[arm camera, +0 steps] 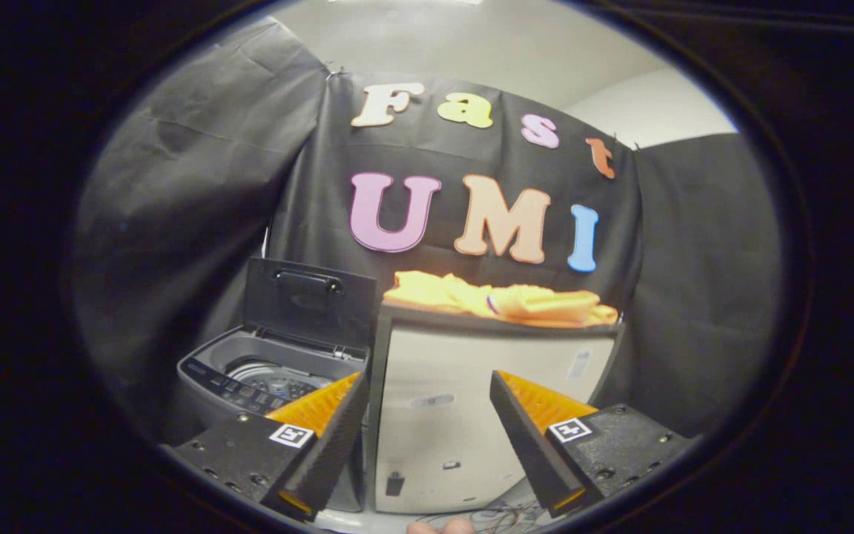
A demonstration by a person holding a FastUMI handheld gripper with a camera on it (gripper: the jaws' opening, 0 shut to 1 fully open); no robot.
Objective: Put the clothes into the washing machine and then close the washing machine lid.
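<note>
A bundle of orange clothes lies on top of a pale box-shaped cabinet, beyond and above my fingers. To the cabinet's left stands a small grey washing machine with its dark lid raised upright and the drum showing inside. My gripper is open, fingers spread wide with nothing between them, well short of the cabinet's front. The left finger overlaps the machine's right corner in view.
Black cloth walls close the booth behind and on both sides. The cabinet's dark top rim stands higher than the washing machine's opening. Thin wires lie on the surface near the cabinet's foot. A fingertip of the person shows below the gripper.
</note>
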